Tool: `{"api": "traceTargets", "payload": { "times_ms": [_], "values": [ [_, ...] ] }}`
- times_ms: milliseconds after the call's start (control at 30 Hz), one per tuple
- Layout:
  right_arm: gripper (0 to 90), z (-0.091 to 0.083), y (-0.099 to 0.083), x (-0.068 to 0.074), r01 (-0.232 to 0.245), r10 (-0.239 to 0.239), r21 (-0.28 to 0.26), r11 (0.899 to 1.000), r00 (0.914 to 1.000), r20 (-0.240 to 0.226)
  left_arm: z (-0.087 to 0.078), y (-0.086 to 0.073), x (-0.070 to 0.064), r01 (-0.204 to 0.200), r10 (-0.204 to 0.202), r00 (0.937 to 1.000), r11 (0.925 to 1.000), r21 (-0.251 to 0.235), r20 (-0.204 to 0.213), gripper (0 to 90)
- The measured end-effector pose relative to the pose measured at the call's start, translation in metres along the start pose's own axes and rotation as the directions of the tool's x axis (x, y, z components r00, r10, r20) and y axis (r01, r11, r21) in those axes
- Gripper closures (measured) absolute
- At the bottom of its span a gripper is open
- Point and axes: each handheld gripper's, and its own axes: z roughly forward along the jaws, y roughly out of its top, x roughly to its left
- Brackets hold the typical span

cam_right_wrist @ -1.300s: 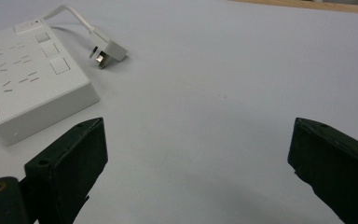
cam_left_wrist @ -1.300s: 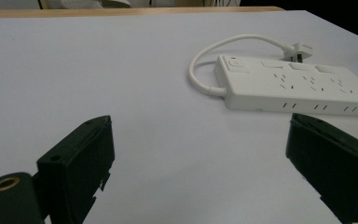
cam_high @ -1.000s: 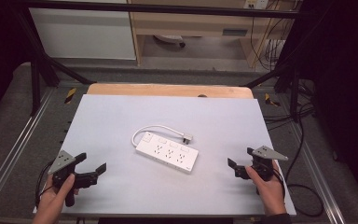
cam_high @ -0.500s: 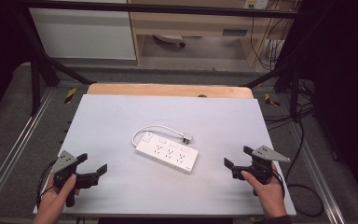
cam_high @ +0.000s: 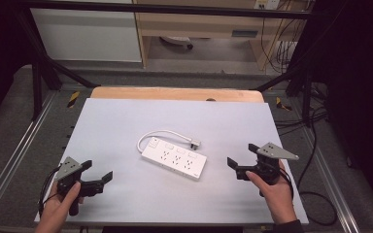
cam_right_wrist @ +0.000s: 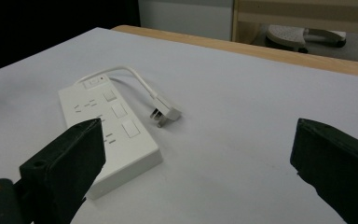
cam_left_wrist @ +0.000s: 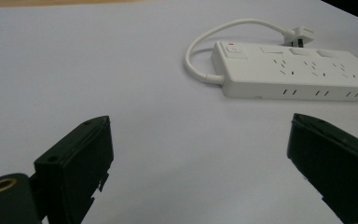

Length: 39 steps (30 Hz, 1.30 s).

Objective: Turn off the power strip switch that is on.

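High view: white power strip lying flat near middle of table, angled, far-left end to near-right end. Short white cord looping from left end round far side to plug, resting on table just beside strip's far edge. Left gripper at near-left corner, held in hand, jaws spread wide, nothing between, well apart from strip. Right gripper at near-right, in hand, jaws wide too, empty, near strip's right end, not touching. Left gripper view: strip ahead to right, switch at cord end. Right gripper view: strip ahead left, plug beside it.
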Motion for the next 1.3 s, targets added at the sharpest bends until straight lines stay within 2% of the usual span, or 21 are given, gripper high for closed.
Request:
{"api": "traceTargets", "payload": {
  "times_ms": [300,500,800,1000,1200,1300],
  "values": [
    [3.1,0.007,0.018,0.008,0.021,-0.021,0.001,1.000,0.9995,-0.025,0.001,0.000,-0.001,-0.003,0.002,1.0000,1.0000,0.003,0.003,6.9],
    [3.0,0.015,0.034,0.016,0.054,-0.054,0.002,0.999,0.9975,-0.045,0.001,0.000,-0.001,-0.005,0.005,1.0000,1.0000,0.006,0.006,6.9],
    [3.1,0.030,0.046,0.027,0.076,-0.075,0.014,0.997,0.9950,-0.066,0.001,0.000,-0.002,-0.006,0.006,0.9999,1.0000,0.008,0.009,6.9],
    [2.4,0.037,0.054,0.033,0.088,-0.087,0.003,0.996,0.9933,-0.076,0.001,0.000,-0.001,-0.005,0.005,0.9999,1.0000,0.007,0.009,6.9],
    [8.5,0.042,0.063,0.037,0.087,-0.088,-0.014,0.996,0.9928,-0.081,0.001,0.000,-0.001,-0.004,0.004,0.9999,1.0000,0.005,0.009,7.0],
    [15.5,0.047,0.067,0.038,0.080,-0.083,-0.033,0.996,0.9930,-0.084,0.001,0.000,-0.001,-0.006,0.006,0.9999,1.0000,0.006,0.010,7.0]
  ]
}}
